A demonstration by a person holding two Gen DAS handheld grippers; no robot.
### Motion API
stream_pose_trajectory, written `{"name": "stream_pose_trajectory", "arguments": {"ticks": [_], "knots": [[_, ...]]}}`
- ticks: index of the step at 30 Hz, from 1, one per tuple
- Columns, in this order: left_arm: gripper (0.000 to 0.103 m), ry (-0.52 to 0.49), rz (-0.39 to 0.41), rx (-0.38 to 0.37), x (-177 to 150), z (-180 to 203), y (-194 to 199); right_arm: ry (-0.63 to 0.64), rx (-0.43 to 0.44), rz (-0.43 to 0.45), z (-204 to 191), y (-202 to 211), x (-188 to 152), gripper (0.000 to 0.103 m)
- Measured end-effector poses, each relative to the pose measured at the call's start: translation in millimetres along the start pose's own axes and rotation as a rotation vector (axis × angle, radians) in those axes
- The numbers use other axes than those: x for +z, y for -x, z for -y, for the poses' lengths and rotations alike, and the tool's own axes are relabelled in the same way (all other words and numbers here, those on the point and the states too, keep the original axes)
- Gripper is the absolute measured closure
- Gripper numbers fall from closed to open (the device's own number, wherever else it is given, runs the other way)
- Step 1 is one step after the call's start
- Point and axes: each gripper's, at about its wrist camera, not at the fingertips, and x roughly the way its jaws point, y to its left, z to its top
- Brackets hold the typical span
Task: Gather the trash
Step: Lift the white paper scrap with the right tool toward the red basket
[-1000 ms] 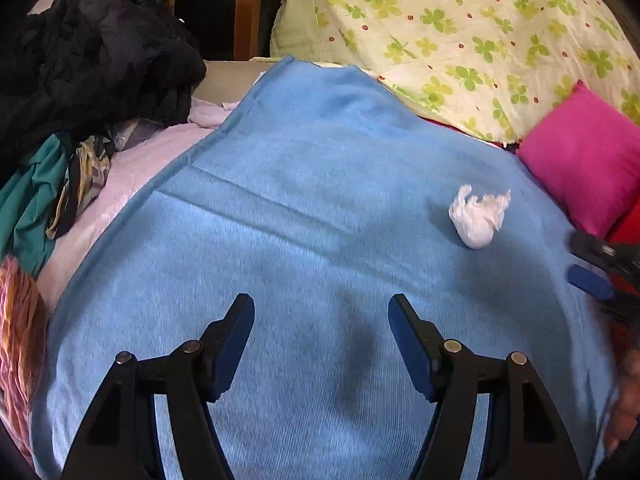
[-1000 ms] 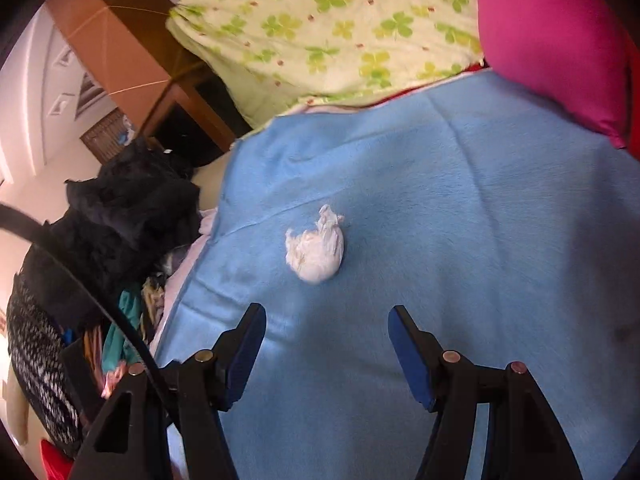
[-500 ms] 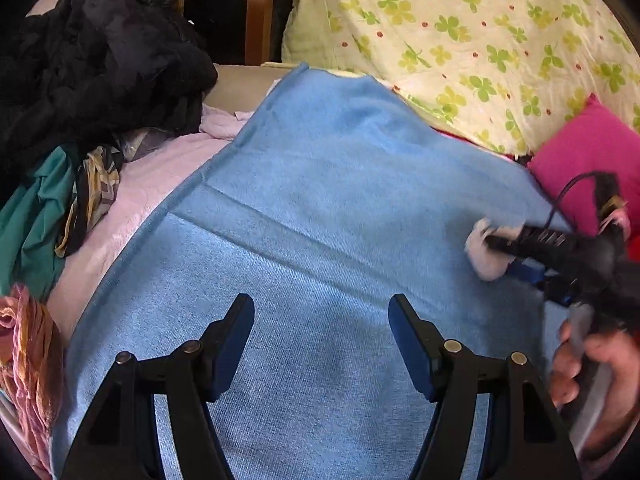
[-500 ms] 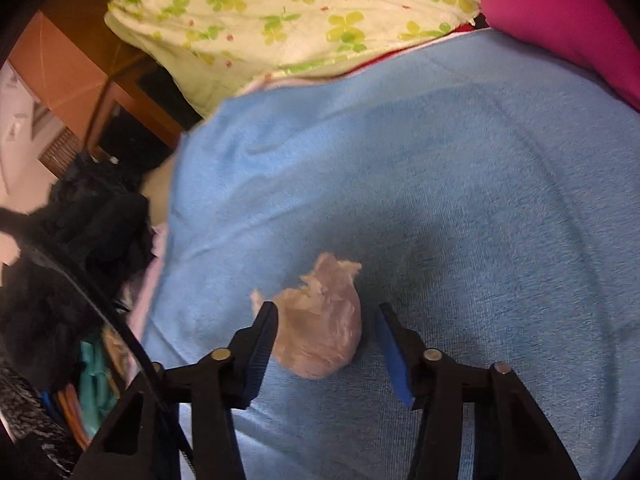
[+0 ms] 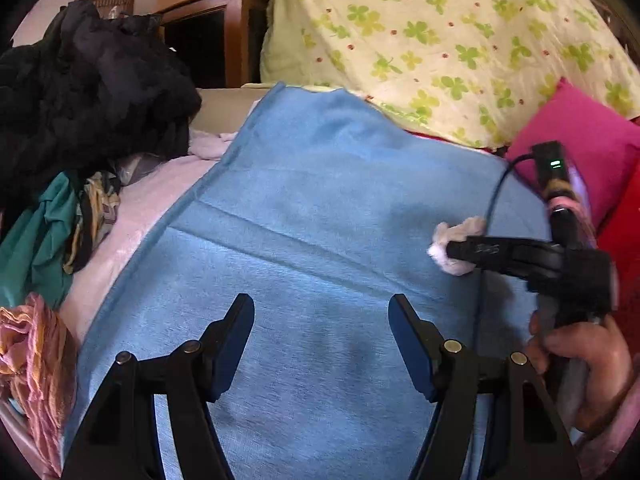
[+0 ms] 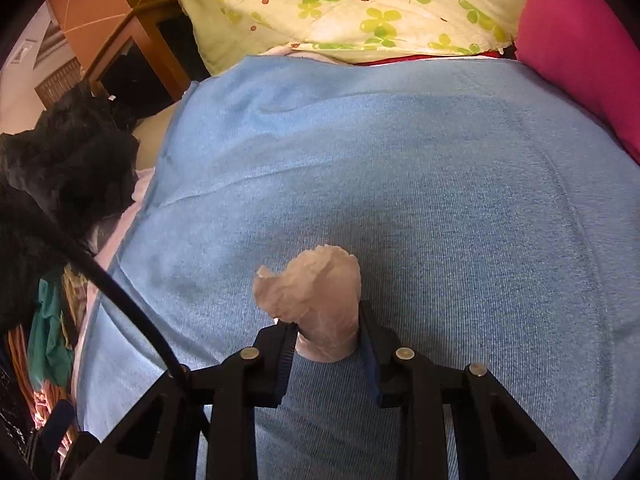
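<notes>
The right tool is clamped on the crumpled tissue wad, its pads pressing the wad's base from both sides. The wad sits right at the tool's tips on the blue blanket and sticks out forward past them, its long axis running along the fingers. The left tool hangs with its jaws apart and nothing between them; from it the wad lies off ahead and to the right, well apart. The right hand clearly has it. I'd say lifting straight off the blanket comes next.
</notes>
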Motion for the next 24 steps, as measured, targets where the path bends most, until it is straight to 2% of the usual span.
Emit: {"name": "stream_pose_trajectory", "arguments": {"ticks": [3, 7, 10, 24], "knots": [[0.033, -0.038, 0.023, -0.045, -2, 9, 11, 0.034, -0.031, -0.007, -4, 1, -4, 0.072], [0.033, -0.099, 0.067, -0.051, -5, 19, 25, 0.034, -0.058, -0.007, -8, 3, -4, 0.072], [0.033, -0.097, 0.077, -0.07, -5, 18, 29, 0.051, -0.088, -0.004, -16, 4, -5, 0.072], [0.033, -0.067, 0.061, -0.043, -10, -1, 25, 0.117, -0.187, 0.029, -46, 41, 0, 0.072]]}}
